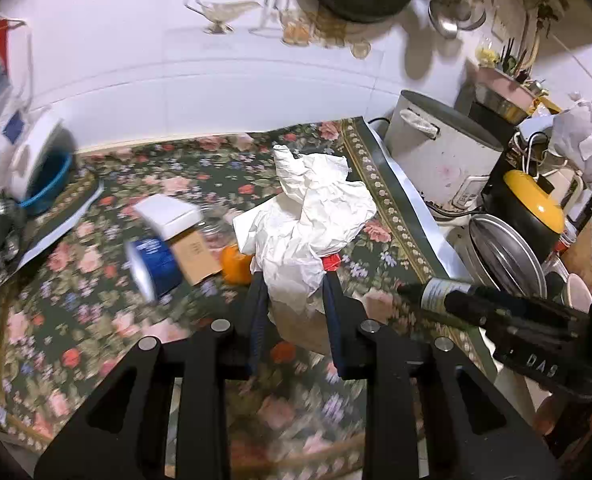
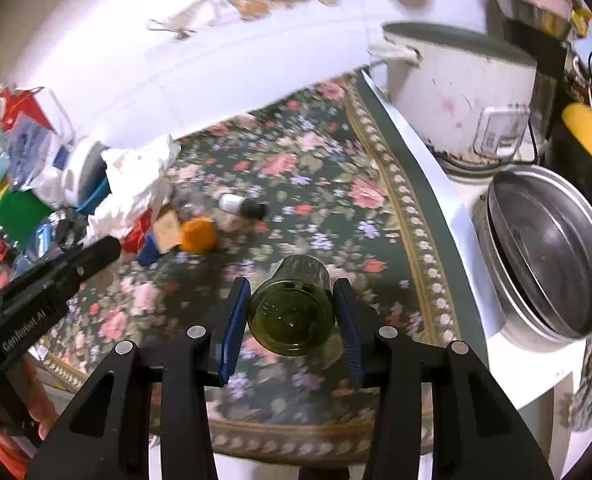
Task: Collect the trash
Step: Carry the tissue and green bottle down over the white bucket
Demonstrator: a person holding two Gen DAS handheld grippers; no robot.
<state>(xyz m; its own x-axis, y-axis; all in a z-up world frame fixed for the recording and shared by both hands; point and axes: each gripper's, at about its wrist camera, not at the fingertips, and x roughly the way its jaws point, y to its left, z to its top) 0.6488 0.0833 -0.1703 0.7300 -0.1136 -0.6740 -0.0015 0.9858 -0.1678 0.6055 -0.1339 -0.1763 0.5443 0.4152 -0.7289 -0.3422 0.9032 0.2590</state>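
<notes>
My left gripper (image 1: 294,280) is shut on a crumpled white paper bag (image 1: 307,216) and holds it above the floral tablecloth (image 1: 96,320). My right gripper (image 2: 292,288) is shut on a green glass bottle (image 2: 292,308), seen bottom-on; in the left wrist view the bottle (image 1: 439,294) and that gripper show at the right. On the table lie an orange ball (image 2: 199,235), a small white and black bottle (image 2: 242,205), a blue and white can (image 1: 152,266), a white box (image 1: 168,214) and a brown card (image 1: 196,256). The paper bag (image 2: 136,184) shows at the left of the right wrist view.
A white rice cooker (image 1: 439,152) stands off the table's right edge, with a metal pot (image 2: 551,256) and a yellow lid (image 1: 535,204) beside it. A blue bowl (image 1: 48,188), plastic bags and packages (image 2: 20,160) crowd the left. A white wall is behind.
</notes>
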